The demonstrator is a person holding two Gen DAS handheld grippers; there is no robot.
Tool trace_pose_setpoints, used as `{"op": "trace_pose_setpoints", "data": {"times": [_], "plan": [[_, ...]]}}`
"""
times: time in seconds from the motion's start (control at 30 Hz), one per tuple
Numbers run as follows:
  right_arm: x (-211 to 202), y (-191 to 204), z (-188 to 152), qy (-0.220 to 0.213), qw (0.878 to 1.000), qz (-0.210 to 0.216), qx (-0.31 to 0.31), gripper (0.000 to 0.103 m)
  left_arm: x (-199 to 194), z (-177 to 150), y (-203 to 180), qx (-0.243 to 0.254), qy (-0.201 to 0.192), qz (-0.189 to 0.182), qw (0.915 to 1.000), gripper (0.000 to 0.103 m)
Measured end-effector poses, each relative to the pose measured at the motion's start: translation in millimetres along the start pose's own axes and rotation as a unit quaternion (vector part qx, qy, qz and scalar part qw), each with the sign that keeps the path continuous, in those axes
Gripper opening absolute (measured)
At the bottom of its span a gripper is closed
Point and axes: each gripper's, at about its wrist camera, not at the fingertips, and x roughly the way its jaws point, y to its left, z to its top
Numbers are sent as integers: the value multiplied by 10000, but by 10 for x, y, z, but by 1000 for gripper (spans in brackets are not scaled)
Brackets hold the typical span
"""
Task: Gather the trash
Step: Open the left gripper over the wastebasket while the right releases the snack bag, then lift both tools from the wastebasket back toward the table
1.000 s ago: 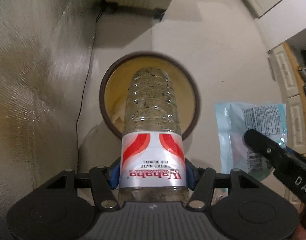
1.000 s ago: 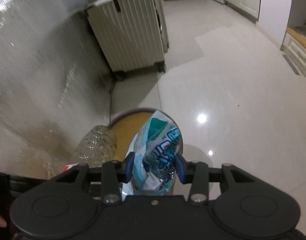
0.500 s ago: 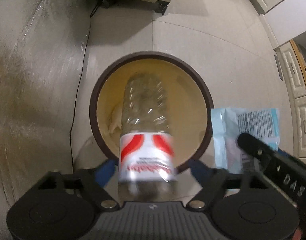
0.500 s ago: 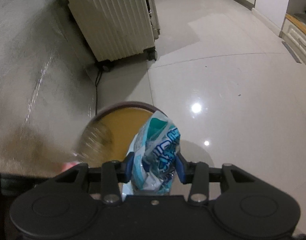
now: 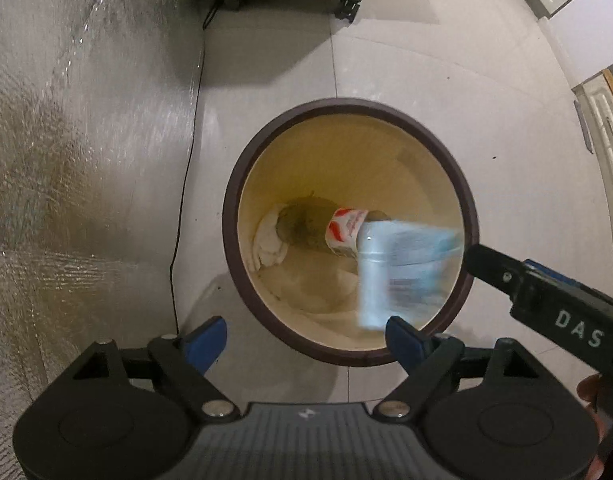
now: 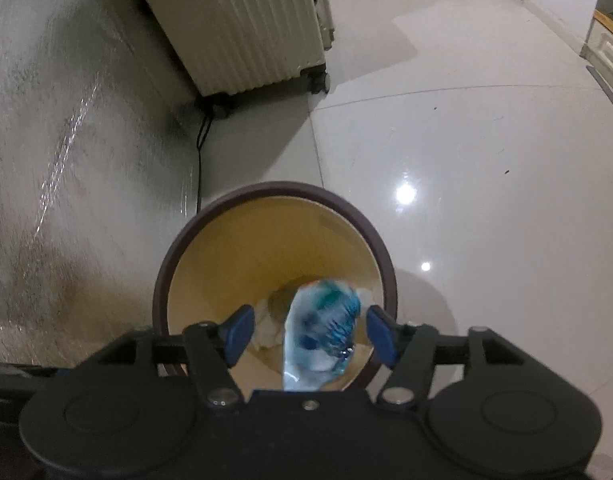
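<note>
A round bin with a dark brown rim [image 5: 348, 106] and cream inside stands on the floor; it also shows in the right wrist view [image 6: 266, 190]. A clear plastic bottle with a red and white label [image 5: 344, 228] lies in the bin beside white crumpled paper [image 5: 268, 240]. My left gripper [image 5: 306, 340] is open and empty over the bin's near rim. My right gripper [image 6: 308, 334] is open over the bin. A blue and white plastic wrapper [image 6: 320, 334] is blurred between its fingers, apart from both pads, and shows in the left wrist view [image 5: 402, 270] over the bin.
A cream ribbed suitcase on wheels [image 6: 242, 20] stands behind the bin. A foil-like grey sheet [image 5: 66, 160] covers the left side, with a black cable [image 5: 184, 184] along its edge. Glossy tile floor [image 6: 486, 160] lies to the right. White cabinets [image 5: 604, 128] are at far right.
My left gripper opened and the bottle dropped into the bin. My right gripper opened and the wrapper is slipping down from between its fingers. Both grippers moved over the bin.
</note>
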Motion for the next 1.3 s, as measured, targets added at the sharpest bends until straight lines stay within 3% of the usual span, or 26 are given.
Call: {"op": "trace_pose_setpoints", "data": {"times": [0.47, 0.67, 0.87, 1.3], "plan": [[48, -145, -172, 321, 9988, -281, -248, 71, 42, -158, 58, 438, -92, 372, 9983, 91], [-6, -150, -224, 287, 9981, -330, -445, 86, 17, -228, 105, 465, -196, 280, 9983, 100], [-108, -153, -279, 251, 9965, -358, -719, 103, -13, -245, 178, 328, -278, 247, 9988, 103], [-269, -249, -402, 349, 9965, -477, -583, 103, -105, -341, 247, 306, -391, 412, 9979, 103]]}}
